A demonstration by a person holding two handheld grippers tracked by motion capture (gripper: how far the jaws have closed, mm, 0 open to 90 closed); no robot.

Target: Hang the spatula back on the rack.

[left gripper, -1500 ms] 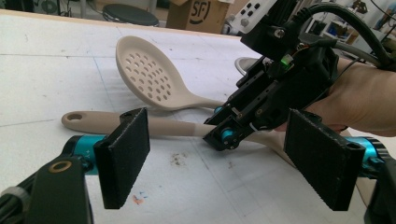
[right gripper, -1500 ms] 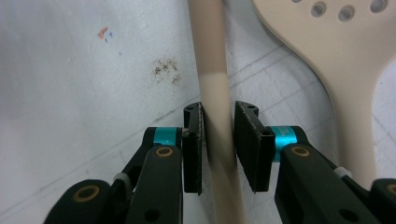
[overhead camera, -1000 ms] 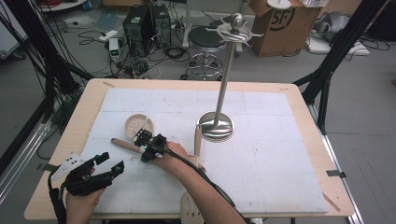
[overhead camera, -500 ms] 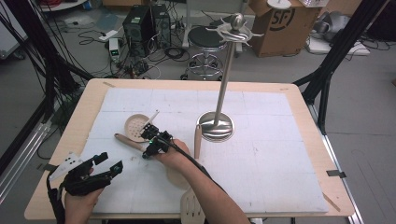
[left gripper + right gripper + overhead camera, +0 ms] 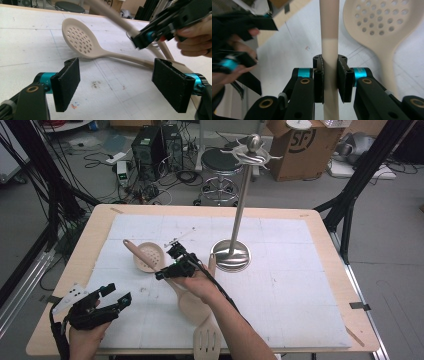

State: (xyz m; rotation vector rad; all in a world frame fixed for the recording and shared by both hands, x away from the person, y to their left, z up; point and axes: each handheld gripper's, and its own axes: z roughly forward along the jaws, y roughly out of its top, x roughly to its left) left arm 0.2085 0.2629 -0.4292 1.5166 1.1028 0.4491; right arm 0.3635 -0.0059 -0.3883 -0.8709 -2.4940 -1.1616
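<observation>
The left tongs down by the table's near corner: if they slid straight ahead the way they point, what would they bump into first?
Probably the slotted spoon: its handle lies across the table ahead of the open left tongs. Depth is hard to judge; the right tongs are close too.

Beige handle's (image 5: 329, 30) ends beyond frame

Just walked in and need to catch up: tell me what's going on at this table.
A person holds a claw in each hand at a table. The right claw is shut on the handle of a beige spoon, lifting it at a slant; its jaws have just closed onto it. A beige slotted spoon lies on the white mat beside it, and a slotted spatula lies near the front edge. The left claw hovers open over the mat, holding nothing. A metal utensil stand waits farther back.
</observation>
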